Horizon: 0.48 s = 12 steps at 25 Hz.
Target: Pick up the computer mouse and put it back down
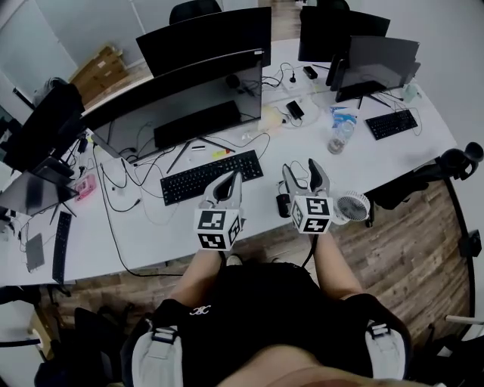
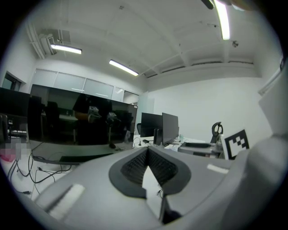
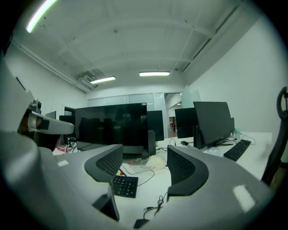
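Fingers (image 3: pixel 186 168) of right gripper (image 3: pixel 144 153) wide apart, empty, left gripper (image 2: pixel 147 152) fingers touching, computer mouse (image 1: pixel 282 205) partly hidden by right gripper

This is an open-plan office. One long white worktop (image 1: pixel 393 155) carries rows of dark monitors (image 1: pixel 193 94), black keyboards (image 1: pixel 212 176) and loose cables (image 3: pixel 155 205). Chairs (image 1: pixel 195 9) stand at its edge, cardboard boxes (image 1: pixel 98 69) are stacked by the wall, and strip lights (image 3: pixel 154 73) line the white ceiling.
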Motion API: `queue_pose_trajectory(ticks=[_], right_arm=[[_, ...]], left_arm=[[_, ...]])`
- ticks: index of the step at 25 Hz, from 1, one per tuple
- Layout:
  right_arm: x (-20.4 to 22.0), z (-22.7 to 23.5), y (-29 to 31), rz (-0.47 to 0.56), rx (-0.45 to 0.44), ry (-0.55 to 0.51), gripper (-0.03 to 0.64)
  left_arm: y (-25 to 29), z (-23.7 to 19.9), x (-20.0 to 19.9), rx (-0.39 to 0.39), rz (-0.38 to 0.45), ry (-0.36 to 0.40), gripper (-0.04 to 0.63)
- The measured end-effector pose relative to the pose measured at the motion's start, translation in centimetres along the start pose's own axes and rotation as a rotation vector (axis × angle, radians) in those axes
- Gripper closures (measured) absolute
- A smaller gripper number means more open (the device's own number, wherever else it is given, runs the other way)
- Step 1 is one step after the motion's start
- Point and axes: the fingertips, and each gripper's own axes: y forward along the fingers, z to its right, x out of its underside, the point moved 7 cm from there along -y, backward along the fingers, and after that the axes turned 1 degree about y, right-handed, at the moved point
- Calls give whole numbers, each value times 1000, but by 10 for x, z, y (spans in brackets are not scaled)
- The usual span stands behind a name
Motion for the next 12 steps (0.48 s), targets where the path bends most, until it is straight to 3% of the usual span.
queue_pose_trajectory(ticks=[12], right_arm=[[124, 10, 30, -318, 46, 1, 318]], left_arm=[[-1, -22, 4, -29, -25, 1, 543]])
